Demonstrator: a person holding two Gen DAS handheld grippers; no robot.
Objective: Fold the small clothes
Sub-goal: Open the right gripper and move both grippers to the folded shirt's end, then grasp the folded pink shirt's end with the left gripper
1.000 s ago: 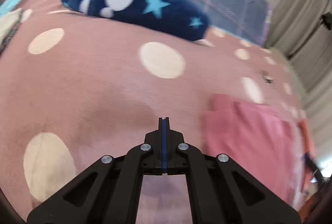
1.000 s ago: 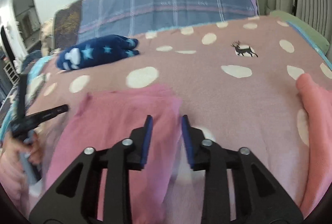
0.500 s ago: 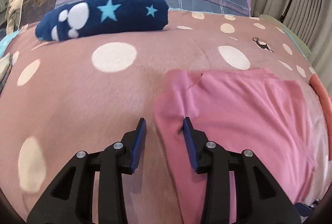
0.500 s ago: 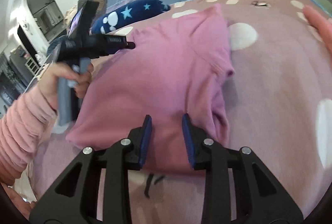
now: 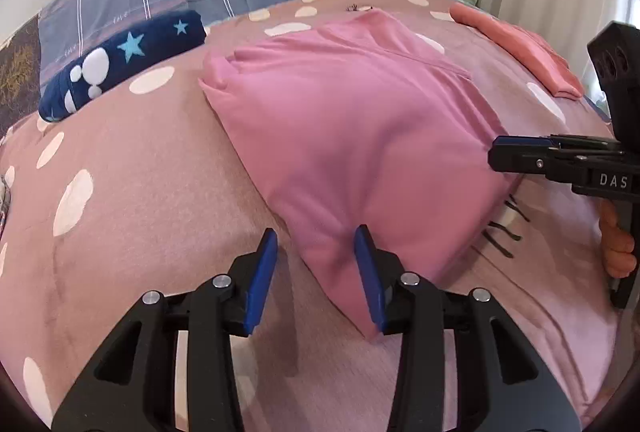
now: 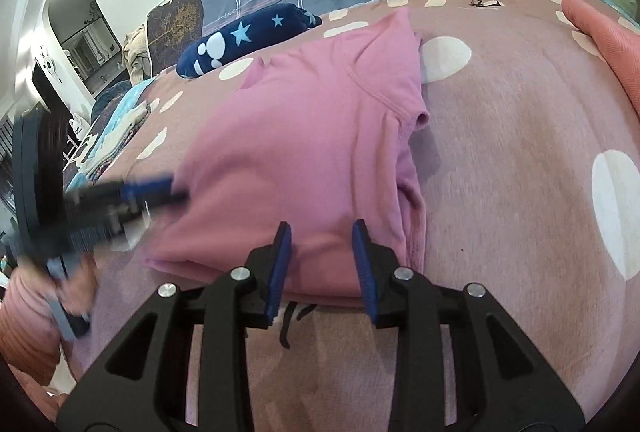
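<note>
The pink top (image 5: 352, 119) lay folded on the bed (image 5: 152, 167), with its near hem toward both cameras, probably so that each corner could be taken for another fold. The left hand-held gripper (image 5: 316, 264) stood with its jaws apart at the top's near left corner; the cloth's edge ran into the gap, though neither pad pressed it. The right hand-held gripper (image 6: 322, 256) was likewise spread wide at the near hem, close to the right corner, holding nothing (in the left view only its tip showed, side-on, so the gap could not be read there). Whether its pads touched the cloth was hard to tell, for the hem passed behind them. On the right side the layers sat uneven, a small cuff (image 6: 422, 117) poking out, which I judged would need squaring. There was bare bed to the left of the top and to its right, enough to lay a fold either way. The navy roll (image 5: 120, 61) sat well apart beyond it, and an orange garment (image 5: 520, 47) lay off at the right edge, clear of the work.
</note>
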